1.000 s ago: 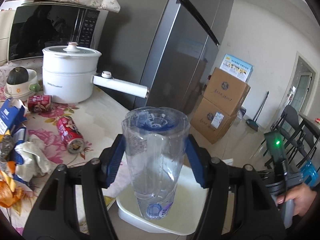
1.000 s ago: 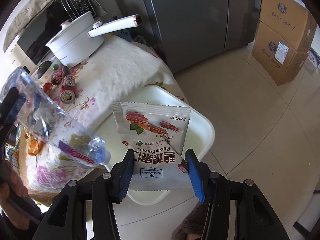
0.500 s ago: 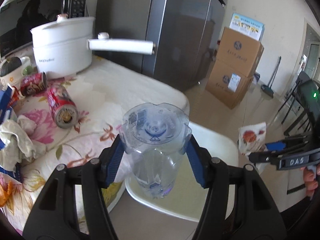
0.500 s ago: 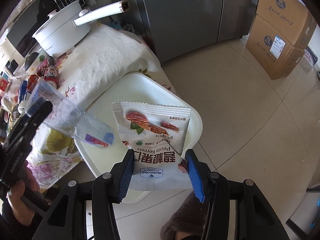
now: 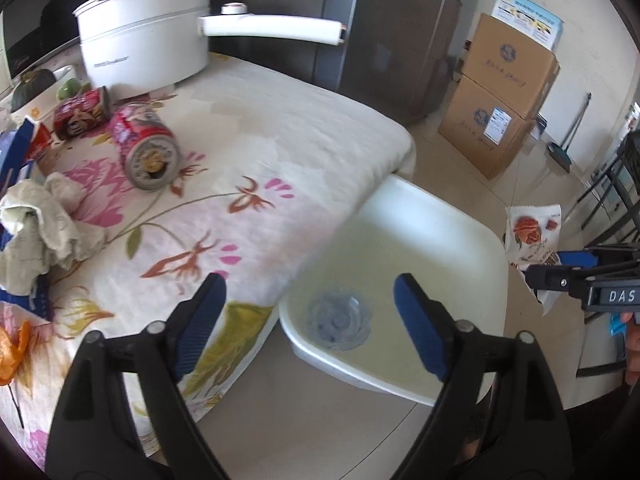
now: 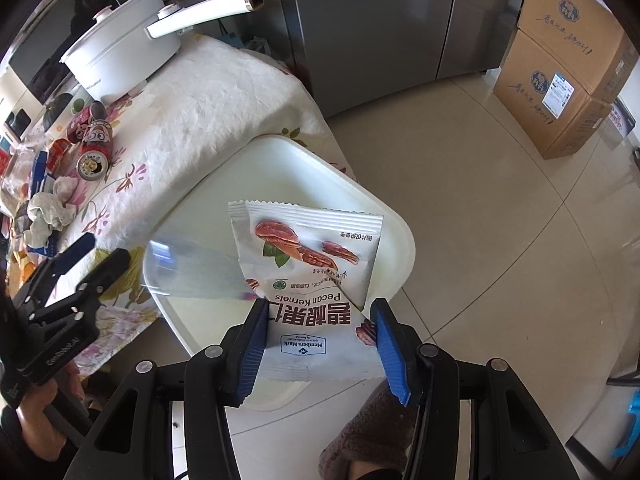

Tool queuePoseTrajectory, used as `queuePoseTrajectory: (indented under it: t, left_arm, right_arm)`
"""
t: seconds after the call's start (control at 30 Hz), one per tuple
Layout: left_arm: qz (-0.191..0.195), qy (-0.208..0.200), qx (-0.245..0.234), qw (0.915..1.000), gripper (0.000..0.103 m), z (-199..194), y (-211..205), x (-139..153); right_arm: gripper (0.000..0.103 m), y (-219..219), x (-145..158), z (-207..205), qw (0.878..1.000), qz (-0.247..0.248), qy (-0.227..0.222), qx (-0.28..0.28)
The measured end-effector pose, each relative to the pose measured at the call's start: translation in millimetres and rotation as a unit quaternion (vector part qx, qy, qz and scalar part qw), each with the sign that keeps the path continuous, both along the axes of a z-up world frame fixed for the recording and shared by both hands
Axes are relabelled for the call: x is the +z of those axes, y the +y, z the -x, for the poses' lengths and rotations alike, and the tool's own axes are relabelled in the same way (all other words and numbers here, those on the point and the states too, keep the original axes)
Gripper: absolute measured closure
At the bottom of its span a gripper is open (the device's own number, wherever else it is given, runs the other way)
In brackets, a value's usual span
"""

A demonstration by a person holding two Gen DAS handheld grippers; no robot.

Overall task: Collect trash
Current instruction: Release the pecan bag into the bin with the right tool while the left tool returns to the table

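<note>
My left gripper (image 5: 310,300) is open and empty above the near edge of a white bin (image 5: 460,236). A clear plastic bottle (image 5: 338,322) is in the bin, blurred, below the jaws; in the right wrist view the bottle (image 6: 192,272) is a streak falling into the bin (image 6: 404,232). My right gripper (image 6: 320,334) is shut on a white pecan kernels bag (image 6: 312,264) and holds it over the bin. The bag (image 5: 530,236) also shows at the right of the left wrist view.
The bin stands on the floor against a table with a floral cloth (image 5: 248,128). Two red cans (image 5: 146,146), crumpled tissue (image 5: 40,220), a white pot (image 5: 148,40) lie on it. A fridge (image 6: 380,20) and cardboard boxes (image 6: 560,80) stand behind.
My left gripper has opened and let go of the bottle, which drops into the bin. The right gripper holds the bag as before, a little further over the bin.
</note>
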State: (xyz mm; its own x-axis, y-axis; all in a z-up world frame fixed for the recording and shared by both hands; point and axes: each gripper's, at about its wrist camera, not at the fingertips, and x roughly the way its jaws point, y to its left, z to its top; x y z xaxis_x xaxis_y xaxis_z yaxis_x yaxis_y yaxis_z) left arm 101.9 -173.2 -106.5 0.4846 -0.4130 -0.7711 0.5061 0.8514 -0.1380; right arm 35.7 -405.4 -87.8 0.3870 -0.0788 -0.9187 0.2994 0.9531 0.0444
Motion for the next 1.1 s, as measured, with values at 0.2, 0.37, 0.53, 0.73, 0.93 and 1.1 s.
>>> queuePoseTrajectory:
  t: [0.2,0.37,0.53,0.73,0.93,1.1]
  left_arm:
    - [-0.03,0.001,0.029,0.9991,0.001,-2,22,8]
    - [-0.052,0.004,0.04,0.9978,0.0,-1,39,14]
    - [-0.068,0.003,0.052,0.9963,0.0,2,59,21]
    - [-0.071,0.003,0.067,0.9952,0.0,3,84,31]
    - [-0.07,0.009,0.088,0.9936,0.0,3,114,38]
    - [-0.067,0.014,0.107,0.9919,0.0,3,143,42]
  right_arm:
    - [0.048,7,2,-5,1.0,0.0,-0.002,0.003]
    - [0.018,12,3,-10,1.0,0.006,0.002,0.001]
    - [0.018,26,5,-17,1.0,0.007,0.003,0.012]
    - [0.018,45,11,-23,1.0,0.001,-0.005,0.027]
    - [0.018,70,18,-33,0.999,0.002,-0.011,0.046]
    - [0.018,97,21,-42,0.998,0.01,-0.011,0.065]
